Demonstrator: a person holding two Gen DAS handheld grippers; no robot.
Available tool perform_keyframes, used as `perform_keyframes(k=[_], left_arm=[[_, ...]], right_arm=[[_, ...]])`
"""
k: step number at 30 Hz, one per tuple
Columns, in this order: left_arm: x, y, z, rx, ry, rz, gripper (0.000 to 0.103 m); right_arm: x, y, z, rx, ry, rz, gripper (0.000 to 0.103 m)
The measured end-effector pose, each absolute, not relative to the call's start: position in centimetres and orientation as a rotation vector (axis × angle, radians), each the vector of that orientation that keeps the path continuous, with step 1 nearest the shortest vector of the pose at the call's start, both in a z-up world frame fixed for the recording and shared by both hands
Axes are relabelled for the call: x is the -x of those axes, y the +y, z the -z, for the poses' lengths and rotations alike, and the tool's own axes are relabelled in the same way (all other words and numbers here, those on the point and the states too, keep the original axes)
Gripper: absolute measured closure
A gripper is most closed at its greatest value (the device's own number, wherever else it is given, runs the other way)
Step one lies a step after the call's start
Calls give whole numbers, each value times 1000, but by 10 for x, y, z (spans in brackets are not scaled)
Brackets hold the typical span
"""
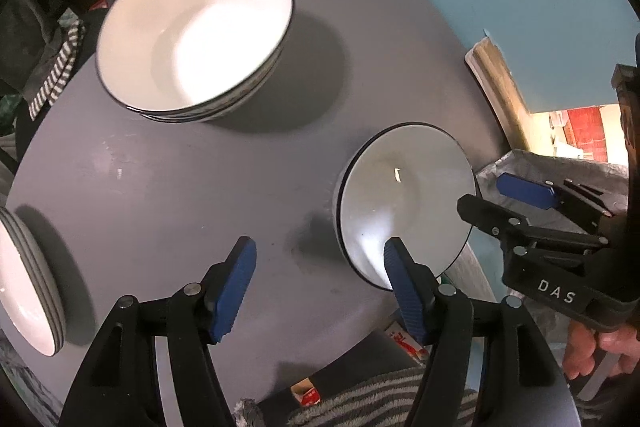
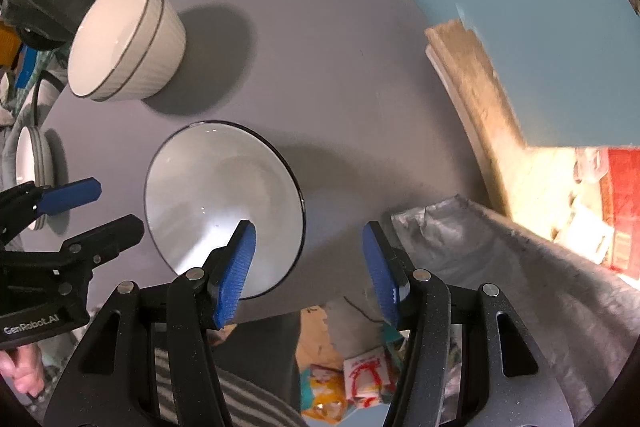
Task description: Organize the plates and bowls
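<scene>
Open left gripper (image 1: 320, 291) above bowl (image 1: 404, 203)

Three groups of white, dark-rimmed crockery are set upright and well apart on the grey table (image 1: 168, 195). A stack of nested ribbed bowls (image 1: 196, 31) is placed toward the far side, its glossy inside brightly lit. A single shallow bowl (image 1: 404, 203) is seen near the table's near right edge, its interior empty and partly shaded. A stack of plates (image 1: 28, 283) is found at the left edge, only partly in view.
</scene>
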State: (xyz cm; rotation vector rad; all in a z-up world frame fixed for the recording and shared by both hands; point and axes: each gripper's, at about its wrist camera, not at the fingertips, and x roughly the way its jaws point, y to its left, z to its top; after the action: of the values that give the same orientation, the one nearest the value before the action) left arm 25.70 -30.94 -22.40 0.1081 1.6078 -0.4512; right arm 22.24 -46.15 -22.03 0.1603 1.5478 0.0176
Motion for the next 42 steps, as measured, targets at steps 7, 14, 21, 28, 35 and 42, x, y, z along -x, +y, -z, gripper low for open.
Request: perform_keyframes(k=[7,14,21,28,35,42], left_arm=[[-261,-314,242,-87,1644,437,35],[-265,-317,257,-84,1664,412,35],[-266,-320,266,-77,1682,425,55],[-267,-318,269,-109,1680,423,75],[-267,-322,268,-135,1660,457,88],[-267,-321,267,-173,1651,475,93]], right_arm=[[-216,-466,235,-216,1541,-8,49],[-220,-460,252,-207,1551,0,49],[-217,-457,256,-215,1546,5,63],[-226,-453,259,-202,1556,-7,83],[-233,-449,258,-193,1565,-10,93],[-236,-438,254,-182,1558,9,95]])
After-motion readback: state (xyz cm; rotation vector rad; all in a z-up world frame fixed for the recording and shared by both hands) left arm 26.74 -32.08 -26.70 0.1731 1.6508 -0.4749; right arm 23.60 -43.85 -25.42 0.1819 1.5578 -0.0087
